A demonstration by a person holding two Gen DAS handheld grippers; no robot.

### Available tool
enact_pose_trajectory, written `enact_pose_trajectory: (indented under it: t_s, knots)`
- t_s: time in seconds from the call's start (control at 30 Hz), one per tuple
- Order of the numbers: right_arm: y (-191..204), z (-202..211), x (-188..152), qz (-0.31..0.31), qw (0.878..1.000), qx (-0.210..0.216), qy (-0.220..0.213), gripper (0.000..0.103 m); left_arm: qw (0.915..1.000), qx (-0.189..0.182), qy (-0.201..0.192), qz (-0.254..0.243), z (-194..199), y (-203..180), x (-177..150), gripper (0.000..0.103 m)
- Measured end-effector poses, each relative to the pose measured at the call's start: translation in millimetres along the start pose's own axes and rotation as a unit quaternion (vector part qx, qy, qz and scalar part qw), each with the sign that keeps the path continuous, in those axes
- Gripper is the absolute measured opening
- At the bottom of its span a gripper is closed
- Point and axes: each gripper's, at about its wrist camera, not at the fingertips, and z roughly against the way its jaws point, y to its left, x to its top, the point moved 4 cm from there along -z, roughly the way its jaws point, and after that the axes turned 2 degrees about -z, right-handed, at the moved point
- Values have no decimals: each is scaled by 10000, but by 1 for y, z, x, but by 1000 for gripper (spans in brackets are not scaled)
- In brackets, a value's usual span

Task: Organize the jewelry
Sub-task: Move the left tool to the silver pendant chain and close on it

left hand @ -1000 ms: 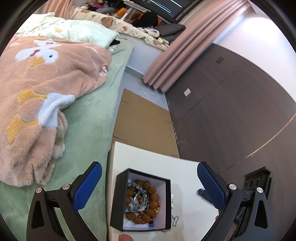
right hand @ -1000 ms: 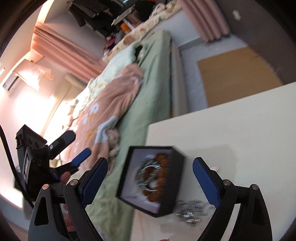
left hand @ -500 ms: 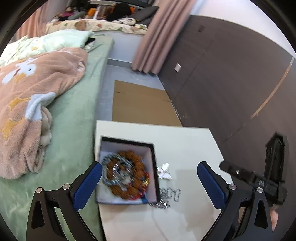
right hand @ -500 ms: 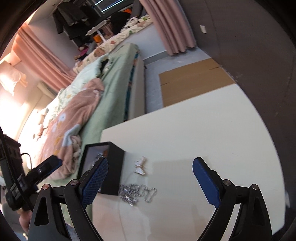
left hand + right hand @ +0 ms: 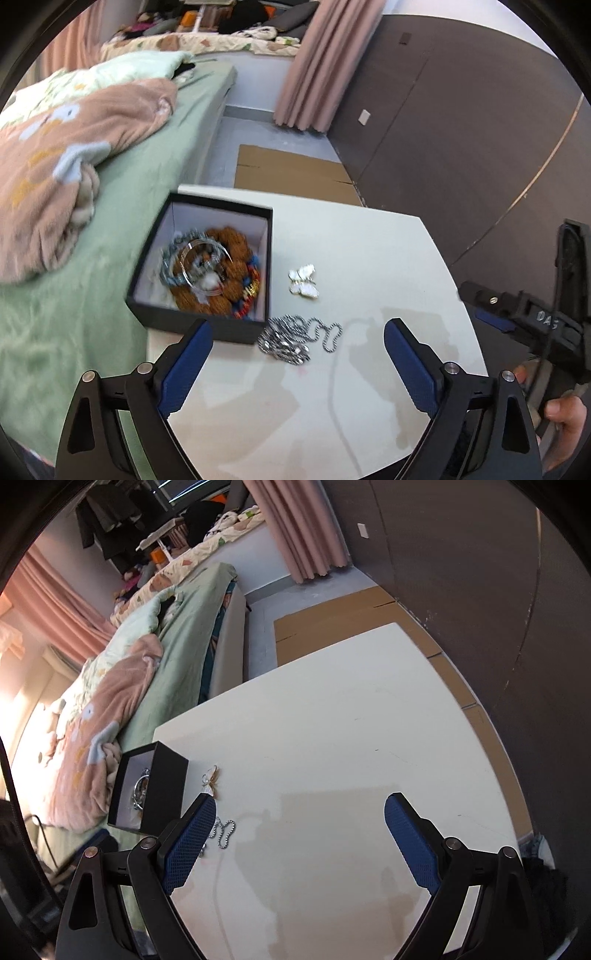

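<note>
On the white table, a silver chain lies beside the black box; left gripper, just narrowing, and right gripper gape wide, empty.

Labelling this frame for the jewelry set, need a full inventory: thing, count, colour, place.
jewelry box: 1, black with white lining, open, at the table's left edge by the bed
beaded bracelet: 1, brown, inside the box
bangles and chain: count unclear, silver, inside the box on the beads
butterfly piece: 1, white with gold edge, on the table right of the box
ball chain: 1 heap, silver, on the table at the box's near right corner
table: 1, white
bed: 1, green sheet, left of the table
blanket: 1, pink, on the bed
cardboard: flattened, brown, on the floor beyond the table
curtain: pink, far wall
left hand-held gripper: blue pads, open, nothing between them
right hand-held gripper: blue pads, open, over bare table
</note>
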Motion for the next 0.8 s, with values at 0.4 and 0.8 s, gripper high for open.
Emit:
enact_pose_trajectory:
  t_s: [0.4,0.8]
  knots:
    - [-31,12,5,-292,9995,-118,33,93,9986,511,10,129,-46,-19,-21,86]
    - [-32,11,4,-208,9996,-146,103,93,9898,1419,114,-48,-84,-18,-36,70]
